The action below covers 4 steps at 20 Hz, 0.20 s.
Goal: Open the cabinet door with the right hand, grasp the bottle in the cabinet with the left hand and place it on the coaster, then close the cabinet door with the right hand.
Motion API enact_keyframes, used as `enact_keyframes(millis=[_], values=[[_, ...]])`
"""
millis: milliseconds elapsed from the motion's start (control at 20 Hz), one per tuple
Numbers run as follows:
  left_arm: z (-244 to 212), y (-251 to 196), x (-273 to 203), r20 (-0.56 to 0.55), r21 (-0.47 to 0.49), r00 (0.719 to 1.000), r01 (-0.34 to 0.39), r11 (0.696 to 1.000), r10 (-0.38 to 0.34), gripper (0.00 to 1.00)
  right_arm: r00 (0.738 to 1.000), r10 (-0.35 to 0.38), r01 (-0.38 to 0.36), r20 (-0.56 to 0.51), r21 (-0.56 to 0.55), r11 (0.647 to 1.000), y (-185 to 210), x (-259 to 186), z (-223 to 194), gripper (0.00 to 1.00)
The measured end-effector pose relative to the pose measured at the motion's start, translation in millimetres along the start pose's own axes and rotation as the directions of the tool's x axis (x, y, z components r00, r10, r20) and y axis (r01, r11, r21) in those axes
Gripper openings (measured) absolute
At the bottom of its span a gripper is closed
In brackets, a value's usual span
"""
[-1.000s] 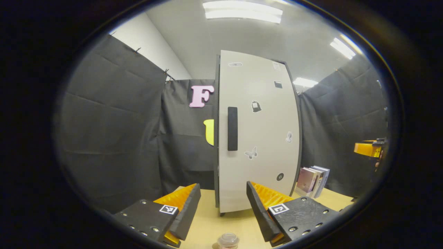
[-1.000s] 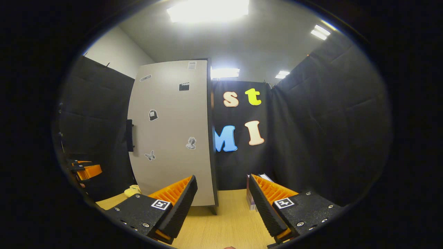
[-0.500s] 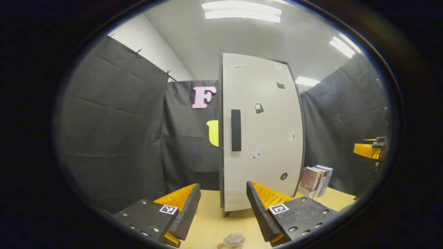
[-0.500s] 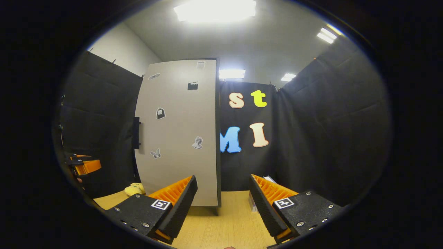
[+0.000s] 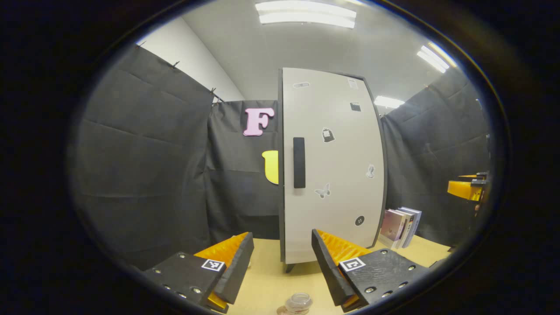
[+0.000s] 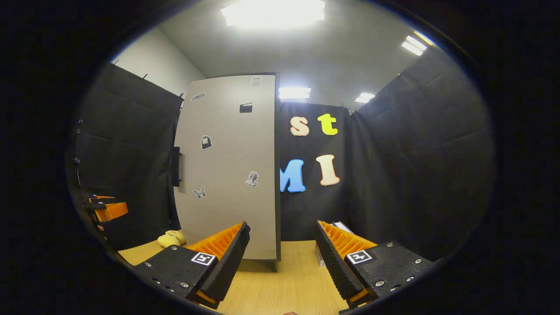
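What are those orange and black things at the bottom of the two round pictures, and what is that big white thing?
Those are grabbers, like big tweezers. A person holds one in each hand, and a small camera rides on each, so each round picture looks out past its own two fingers. In the left gripper view you see the left gripper, in the right gripper view the right gripper. Both are open and hold nothing. The big white thing is a cabinet door, shut, with a black handle and little stickers. It stands on a wooden table. Some books stand beside the cabinet, something small and yellow lies on the table, and a little clear bottle sits just below the left gripper.
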<state>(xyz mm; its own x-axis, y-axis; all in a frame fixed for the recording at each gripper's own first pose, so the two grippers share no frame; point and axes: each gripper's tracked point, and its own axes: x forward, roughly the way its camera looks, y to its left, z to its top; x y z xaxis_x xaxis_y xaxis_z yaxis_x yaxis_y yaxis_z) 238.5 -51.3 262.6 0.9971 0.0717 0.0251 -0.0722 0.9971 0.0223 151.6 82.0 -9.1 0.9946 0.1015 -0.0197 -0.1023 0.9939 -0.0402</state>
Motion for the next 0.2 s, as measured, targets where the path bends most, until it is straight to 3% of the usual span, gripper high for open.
enact_keyframes(millis=[200], values=[[0.2,2.9,0.1,0.001,0.000,1.000,-0.001,1.000,0.001,0.83,1.000,0.000,0.000,0.001,-0.001,1.000,2.7,1.2,0.2,0.93]])
